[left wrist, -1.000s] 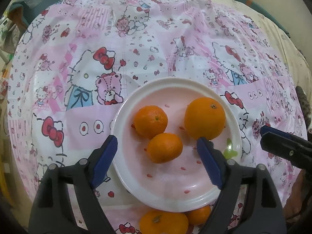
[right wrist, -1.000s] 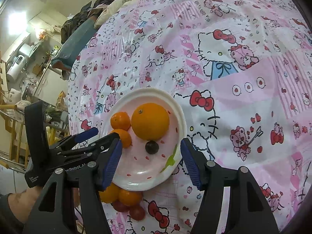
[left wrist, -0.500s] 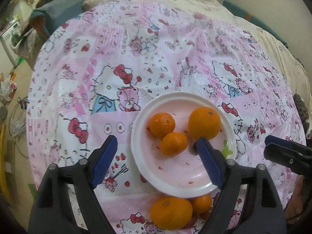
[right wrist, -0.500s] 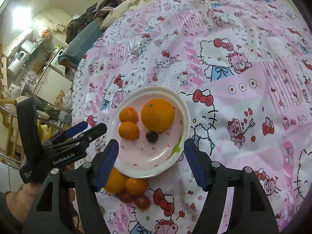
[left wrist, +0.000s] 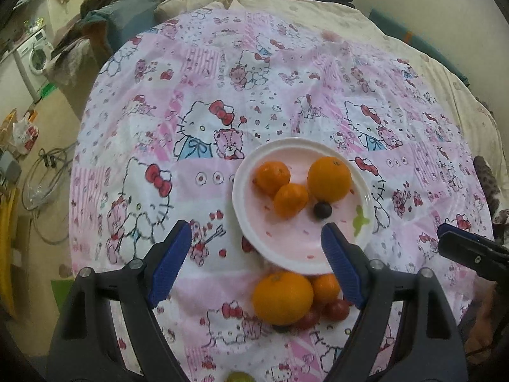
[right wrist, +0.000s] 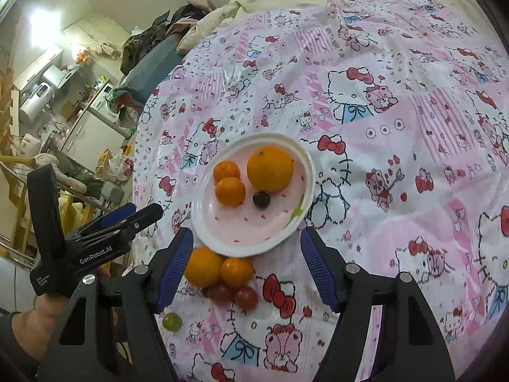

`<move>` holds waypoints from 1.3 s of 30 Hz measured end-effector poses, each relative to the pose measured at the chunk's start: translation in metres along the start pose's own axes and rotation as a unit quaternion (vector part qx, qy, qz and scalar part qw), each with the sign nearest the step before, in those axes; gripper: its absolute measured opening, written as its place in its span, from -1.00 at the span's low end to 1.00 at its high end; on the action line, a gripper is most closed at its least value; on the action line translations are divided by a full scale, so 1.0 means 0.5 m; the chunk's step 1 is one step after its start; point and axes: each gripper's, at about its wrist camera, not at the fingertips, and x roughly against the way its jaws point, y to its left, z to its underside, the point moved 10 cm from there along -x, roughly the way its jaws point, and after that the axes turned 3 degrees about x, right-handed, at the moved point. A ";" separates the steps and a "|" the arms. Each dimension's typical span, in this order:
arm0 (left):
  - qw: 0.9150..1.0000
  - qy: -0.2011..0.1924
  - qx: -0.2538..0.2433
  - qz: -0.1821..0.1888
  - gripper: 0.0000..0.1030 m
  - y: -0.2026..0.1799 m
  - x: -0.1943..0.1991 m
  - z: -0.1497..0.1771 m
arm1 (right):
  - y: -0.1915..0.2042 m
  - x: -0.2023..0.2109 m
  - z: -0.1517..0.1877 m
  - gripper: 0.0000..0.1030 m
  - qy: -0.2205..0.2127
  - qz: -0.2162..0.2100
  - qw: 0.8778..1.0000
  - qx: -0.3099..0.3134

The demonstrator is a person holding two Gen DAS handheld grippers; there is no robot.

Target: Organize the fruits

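- Now that both claws have backed up and away, we see the whole pink tablecloth [right wrist: 397,102] and white plate [right wrist: 305,159].
- Our right gripper [right wrist: 246,269] has just been spreading, empty; the left gripper [left wrist: 254,265] stays apart, empty.
- The dark grape [right wrist: 261,199] sits plated beside three oranges; loose fruit [right wrist: 219,270] waits just below the plate.

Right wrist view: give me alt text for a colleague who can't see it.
A white plate on a pink cartoon-print cloth holds three oranges and one dark grape. Two more oranges, red tomatoes and a green grape lie beside its near rim, between the open, empty right tool.
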 end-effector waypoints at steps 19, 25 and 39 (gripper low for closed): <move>1.000 -0.017 0.021 0.008 0.58 0.018 0.068 0.069 | -0.006 0.022 0.041 0.65 -0.031 0.037 0.999 -0.001; 1.000 -0.003 0.020 -0.006 0.58 0.033 0.043 0.089 | -0.021 -0.005 0.044 0.65 -0.020 0.062 0.998 0.002; 0.989 0.116 0.084 0.039 0.57 0.026 -0.054 0.164 | -0.046 -0.017 0.043 0.65 -0.008 0.054 0.997 -0.047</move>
